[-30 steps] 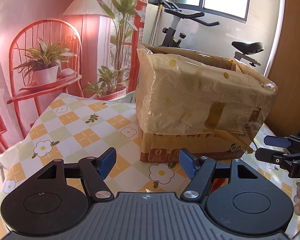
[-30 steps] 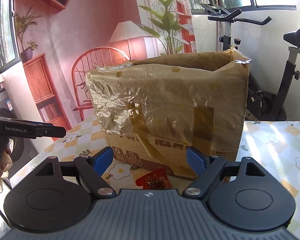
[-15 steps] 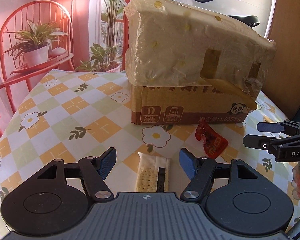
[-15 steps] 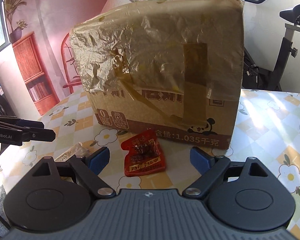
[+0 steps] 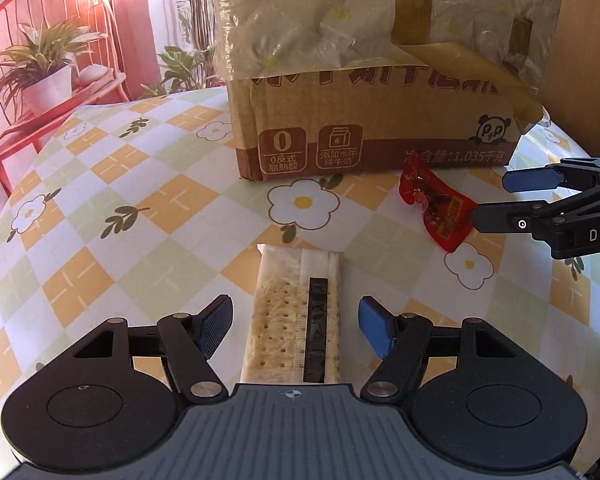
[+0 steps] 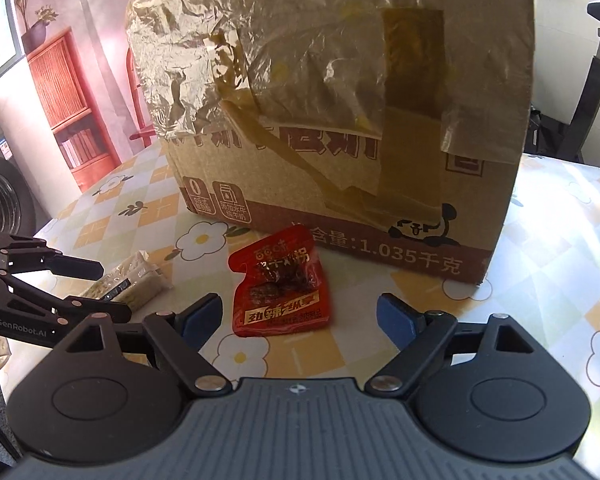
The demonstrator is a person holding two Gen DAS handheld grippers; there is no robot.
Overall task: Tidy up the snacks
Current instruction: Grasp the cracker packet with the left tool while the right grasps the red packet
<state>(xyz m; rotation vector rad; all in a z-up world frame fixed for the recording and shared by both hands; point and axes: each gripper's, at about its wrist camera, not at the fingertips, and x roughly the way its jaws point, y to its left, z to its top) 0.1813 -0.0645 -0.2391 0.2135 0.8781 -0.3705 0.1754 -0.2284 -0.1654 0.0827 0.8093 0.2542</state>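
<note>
The left gripper [image 5: 296,330] hangs low over the table with its jaws spread wide, and the cracker packet [image 5: 294,316] lies flat on the cloth between the 2 blue pads [image 5: 216,326], clear of both, its long side running along the line of the fingers. The right gripper [image 6: 300,316] is likewise wide; its jaws have just been closing a little, with nothing pressed between them, and the red snack pouch [image 6: 280,286] lies on the cloth just ahead, between the lines of its 2 fingers, untouched by either pad. In the right wrist view the cracker packet sits to the left of the pouch, with the left gripper's fingers above it. Both snacks rest on a tablecloth [image 5: 112,184] checked in orange, pale green and white with daisies and leaf sprigs. Just behind them stands a cardboard box [image 6: 340,184], its upper part draped in crinkled plastic film held by brown tape, a panda printed near its lower corner. Beyond the table are a red chair [image 5: 52,40] carrying a potted plant [image 5: 44,76], a pink wall, a red bookshelf [image 6: 66,100] and part of an exercise bike [image 6: 596,72].
</note>
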